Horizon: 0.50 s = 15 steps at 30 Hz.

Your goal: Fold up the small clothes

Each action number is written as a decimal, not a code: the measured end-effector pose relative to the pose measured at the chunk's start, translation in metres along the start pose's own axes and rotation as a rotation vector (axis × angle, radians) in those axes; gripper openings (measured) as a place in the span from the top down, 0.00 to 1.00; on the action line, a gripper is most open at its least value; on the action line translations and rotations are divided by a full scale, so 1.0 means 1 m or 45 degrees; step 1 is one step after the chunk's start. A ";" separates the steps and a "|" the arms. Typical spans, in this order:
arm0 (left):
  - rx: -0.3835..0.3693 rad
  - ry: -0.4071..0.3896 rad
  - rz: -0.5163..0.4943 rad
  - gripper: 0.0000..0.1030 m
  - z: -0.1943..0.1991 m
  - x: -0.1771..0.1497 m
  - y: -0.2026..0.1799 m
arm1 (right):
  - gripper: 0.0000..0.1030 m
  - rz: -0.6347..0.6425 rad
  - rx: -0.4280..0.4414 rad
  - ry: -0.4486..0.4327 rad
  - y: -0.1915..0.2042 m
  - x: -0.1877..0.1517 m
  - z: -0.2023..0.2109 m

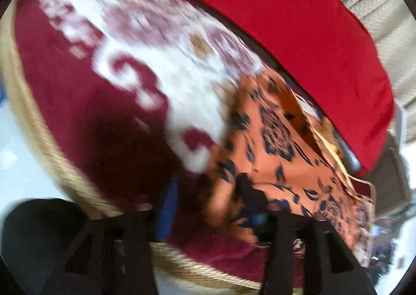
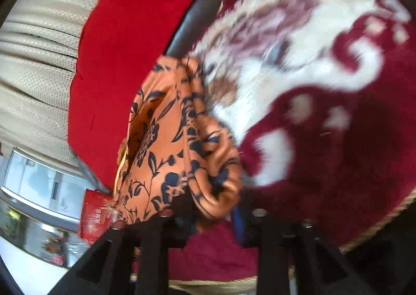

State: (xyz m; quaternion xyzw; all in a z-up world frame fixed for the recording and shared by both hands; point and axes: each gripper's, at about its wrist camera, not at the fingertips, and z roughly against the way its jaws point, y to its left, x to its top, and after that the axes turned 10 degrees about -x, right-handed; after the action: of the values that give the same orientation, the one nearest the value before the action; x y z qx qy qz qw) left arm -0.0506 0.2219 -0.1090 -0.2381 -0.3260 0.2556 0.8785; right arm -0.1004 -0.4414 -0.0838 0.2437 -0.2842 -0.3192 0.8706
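I'm working in what looks like a home living room: a maroon-and-white patterned rug (image 1: 109,123) with a gold corded edge, a red cushion (image 1: 299,42) beyond it, cream pleated curtains (image 2: 39,61) and a glass-fronted cabinet (image 2: 39,191).

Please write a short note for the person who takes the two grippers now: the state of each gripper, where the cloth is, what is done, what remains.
Left gripper: open, orange floral cloth beside its right finger, not gripped.
Right gripper: open, bunched cloth against its left finger.
Cloth lies crumpled on the maroon patterned rug, near the red cushion.
Done: no neat fold visible.
Left: flatten it, then fold.
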 end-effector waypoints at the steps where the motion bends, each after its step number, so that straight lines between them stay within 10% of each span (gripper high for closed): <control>1: 0.051 -0.054 0.006 0.25 0.011 0.001 0.000 | 0.35 0.025 -0.032 -0.047 0.000 0.001 0.008; 8: 0.143 -0.203 -0.073 0.22 0.057 -0.008 -0.011 | 0.30 0.083 -0.187 -0.305 0.004 -0.004 0.065; 15: -0.071 -0.096 -0.397 0.22 0.012 0.018 -0.082 | 0.25 0.542 0.010 -0.076 0.106 0.021 0.038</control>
State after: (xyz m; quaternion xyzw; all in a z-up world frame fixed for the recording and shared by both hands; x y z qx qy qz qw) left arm -0.0231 0.1741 -0.0446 -0.1991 -0.3987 0.1160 0.8877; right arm -0.0673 -0.3936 0.0146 0.1719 -0.3562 -0.1341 0.9086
